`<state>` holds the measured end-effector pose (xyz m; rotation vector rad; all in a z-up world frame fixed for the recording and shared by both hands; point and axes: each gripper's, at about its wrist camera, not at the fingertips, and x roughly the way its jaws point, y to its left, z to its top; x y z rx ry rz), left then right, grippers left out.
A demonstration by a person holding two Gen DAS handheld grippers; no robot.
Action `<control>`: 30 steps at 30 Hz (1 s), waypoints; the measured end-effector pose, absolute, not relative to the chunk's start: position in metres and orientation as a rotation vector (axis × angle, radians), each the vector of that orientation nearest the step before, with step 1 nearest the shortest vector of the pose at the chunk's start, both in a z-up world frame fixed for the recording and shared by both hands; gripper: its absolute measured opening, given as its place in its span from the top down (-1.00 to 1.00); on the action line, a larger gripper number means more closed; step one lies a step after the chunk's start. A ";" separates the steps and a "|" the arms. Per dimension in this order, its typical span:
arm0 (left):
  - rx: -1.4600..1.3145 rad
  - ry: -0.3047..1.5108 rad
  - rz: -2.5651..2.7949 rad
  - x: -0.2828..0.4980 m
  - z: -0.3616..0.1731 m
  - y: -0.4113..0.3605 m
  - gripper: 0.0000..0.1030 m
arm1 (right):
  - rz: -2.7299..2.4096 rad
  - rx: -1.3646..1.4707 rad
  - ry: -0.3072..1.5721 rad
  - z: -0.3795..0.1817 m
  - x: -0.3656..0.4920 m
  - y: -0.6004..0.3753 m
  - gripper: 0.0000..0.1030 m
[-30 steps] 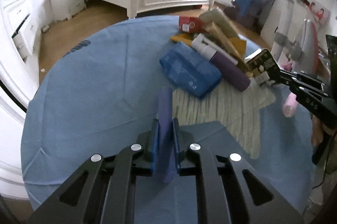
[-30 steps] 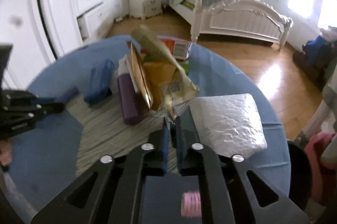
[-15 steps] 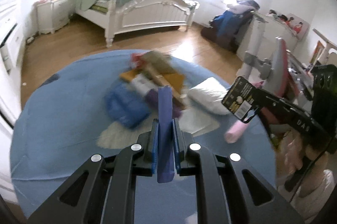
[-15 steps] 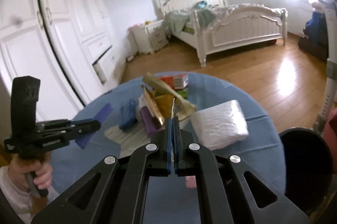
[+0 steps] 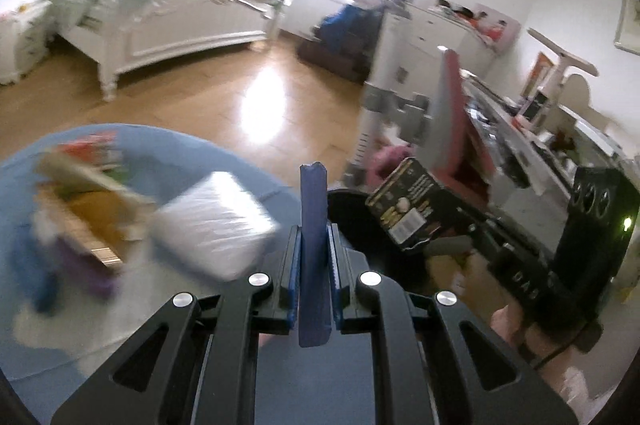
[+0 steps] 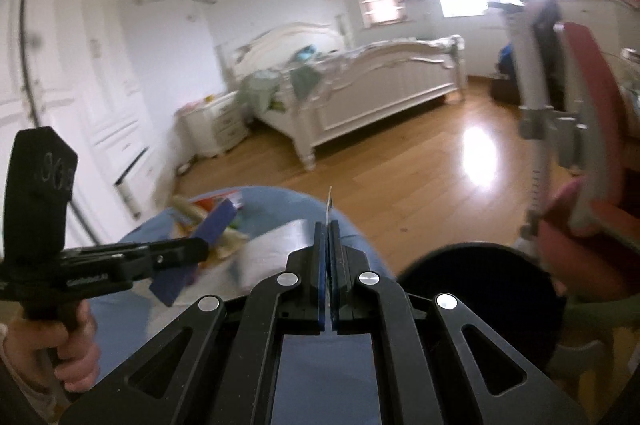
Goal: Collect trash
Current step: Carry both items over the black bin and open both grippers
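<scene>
On the blue-covered round table (image 5: 36,341), a blurred heap of packaging (image 5: 76,201) is lying toward the far-left edge, with a white plastic-wrapped pack (image 5: 214,225) sitting just beside it, nearer the right edge. The left gripper (image 5: 314,245) is pinching a dark blue strip (image 5: 313,225) upright between its blue pads, which are closing tightly on both faces of it, and the strip is standing up past the fingertips. In the right wrist view, the same left gripper (image 6: 188,253) is reaching in from the left side, held by a hand (image 6: 52,341), with the dark blue strip (image 6: 196,249) hanging tilted over the table.

Just beyond the table's right edge, a round black bin (image 5: 356,225) is sitting on the wooden floor; in the right wrist view it (image 6: 480,301) is lying low to the right of the fingers. The right gripper (image 5: 436,229) is gripping a black printed packet (image 5: 412,205) by its corner, holding it over the bin's rim. In its own view, the right gripper (image 6: 328,249) is showing its pads almost touching, with only the packet's thin edge (image 6: 329,205) poking up between them.
</scene>
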<state>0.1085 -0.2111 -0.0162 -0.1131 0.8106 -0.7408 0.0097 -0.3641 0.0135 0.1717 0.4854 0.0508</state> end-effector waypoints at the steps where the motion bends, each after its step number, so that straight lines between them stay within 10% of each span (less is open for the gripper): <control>1: -0.114 0.820 -0.760 0.112 -0.019 -0.224 0.74 | 0.028 0.176 0.487 0.010 0.008 -0.375 0.95; 30: 0.019 1.008 -0.880 0.132 -0.086 -0.372 0.73 | -0.136 0.317 0.621 -0.090 0.028 -0.488 0.94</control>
